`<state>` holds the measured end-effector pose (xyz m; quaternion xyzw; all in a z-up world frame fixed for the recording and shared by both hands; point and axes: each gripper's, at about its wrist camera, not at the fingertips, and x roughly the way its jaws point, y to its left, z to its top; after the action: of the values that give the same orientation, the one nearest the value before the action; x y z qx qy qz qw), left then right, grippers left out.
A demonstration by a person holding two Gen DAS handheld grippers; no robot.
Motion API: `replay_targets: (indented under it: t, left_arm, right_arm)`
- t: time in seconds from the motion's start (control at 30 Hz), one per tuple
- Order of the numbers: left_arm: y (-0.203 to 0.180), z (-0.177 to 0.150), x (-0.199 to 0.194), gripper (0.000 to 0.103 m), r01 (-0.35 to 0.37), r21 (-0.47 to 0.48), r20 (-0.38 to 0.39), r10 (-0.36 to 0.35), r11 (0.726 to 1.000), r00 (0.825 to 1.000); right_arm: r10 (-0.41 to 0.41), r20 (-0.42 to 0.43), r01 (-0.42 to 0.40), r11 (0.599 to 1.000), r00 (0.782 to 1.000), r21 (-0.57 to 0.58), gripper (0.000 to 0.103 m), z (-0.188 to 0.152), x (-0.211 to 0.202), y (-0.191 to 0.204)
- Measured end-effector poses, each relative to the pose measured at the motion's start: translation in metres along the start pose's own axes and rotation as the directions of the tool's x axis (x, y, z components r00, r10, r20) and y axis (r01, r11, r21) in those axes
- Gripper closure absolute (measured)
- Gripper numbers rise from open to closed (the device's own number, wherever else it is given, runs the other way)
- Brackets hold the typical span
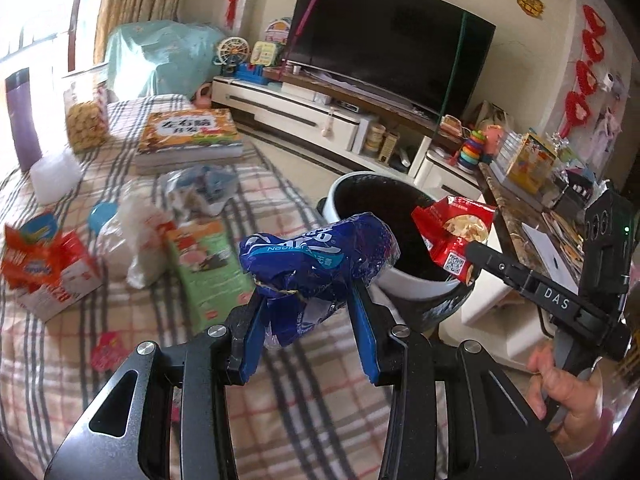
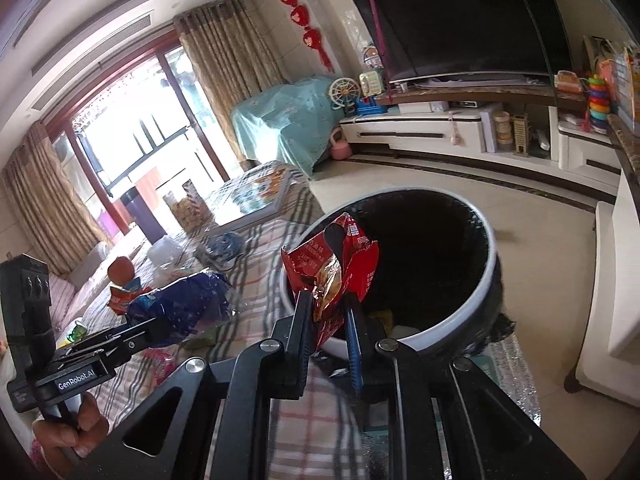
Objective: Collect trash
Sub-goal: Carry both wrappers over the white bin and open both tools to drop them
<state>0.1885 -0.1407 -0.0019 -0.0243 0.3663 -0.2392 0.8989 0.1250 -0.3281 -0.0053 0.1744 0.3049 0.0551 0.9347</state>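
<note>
The blue wrapper [image 1: 316,256] sits between the left gripper's [image 1: 308,300] fingers, over the table [image 1: 280,200] edge. Right of it, the red packet [image 1: 454,236] in the right gripper [image 2: 328,304] hangs above the bin [image 2: 472,304], which stands beside the table

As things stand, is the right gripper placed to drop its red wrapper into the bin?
Probably yes. The right gripper is shut on the red wrapper, which already hangs over the open mouth of the bin; nothing lies between them, and the left gripper is off to the side.
</note>
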Motion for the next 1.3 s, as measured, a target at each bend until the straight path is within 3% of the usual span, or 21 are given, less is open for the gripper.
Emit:
replay_targets:
  t: [0.7,1.3]
  left_arm:
    - [-0.048,0.029,0.059,0.065,0.026,0.073,-0.080,-0.020,0.997,0.997]
    - [-0.071,0.045,0.093,0.062,0.027,0.132,-0.127,-0.010,0.991,0.992]
  right_arm:
    - [-0.053,-0.025,0.054,0.998,0.998,0.035,0.085,0.021,0.013,-0.046]
    - [-0.082,-0.052,0.083,0.997,0.995,0.008,0.083,0.035,0.026,-0.059]
